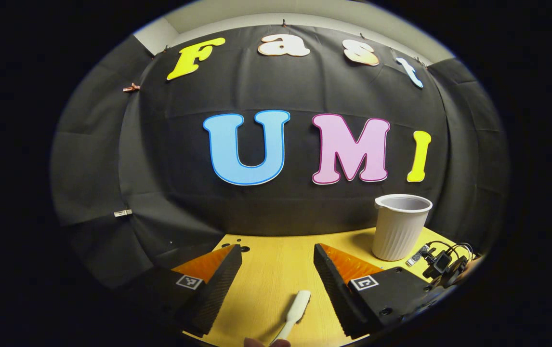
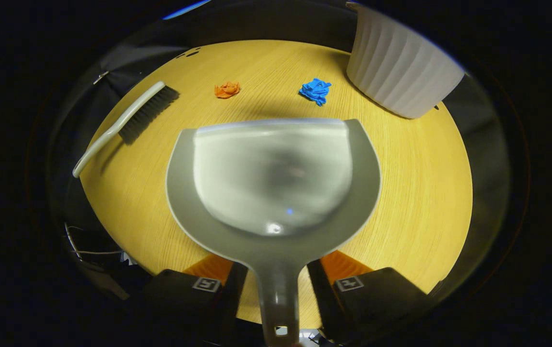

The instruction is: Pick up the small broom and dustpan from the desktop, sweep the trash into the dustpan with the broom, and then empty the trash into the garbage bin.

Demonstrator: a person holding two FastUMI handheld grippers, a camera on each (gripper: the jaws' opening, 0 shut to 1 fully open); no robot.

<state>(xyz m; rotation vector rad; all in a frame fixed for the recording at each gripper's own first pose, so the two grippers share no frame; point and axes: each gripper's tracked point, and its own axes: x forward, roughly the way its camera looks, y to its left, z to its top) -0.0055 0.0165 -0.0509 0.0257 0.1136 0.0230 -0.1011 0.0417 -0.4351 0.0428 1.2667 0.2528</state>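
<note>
Yellow wood-grain laminate covers the tabletop (image 1: pixel 276 270), and in the left gripper view the left gripper (image 1: pixel 277 262) hangs low over it with its jaws spread wide and nothing between them. Each finger carries a small square black-and-white marker tag, a coded pattern with no readable words. Just below the gap lies the pale end of the white plastic broom handle (image 1: pixel 297 308), apart from both fingers. Toward the far right corner stands the white ribbed plastic garbage bin (image 1: pixel 400 226), upright and open at the top, with the other gripper (image 1: pixel 444 265) and its cables beside it at the right edge. In the right gripper view the right gripper (image 2: pixel 278 284) has its jaws set on either side of the stem of the grey plastic dustpan (image 2: pixel 273 193); whether both fingers press on it I cannot tell. The pan's mouth points toward the far edge, where a crumpled orange paper scrap (image 2: pixel 227 89) and a crumpled blue paper scrap (image 2: pixel 315 90) lie apart from each other. The small broom (image 2: pixel 126 120) with dark bristles lies near the left edge, and the bin (image 2: pixel 401 67) stands at the far right.
</note>
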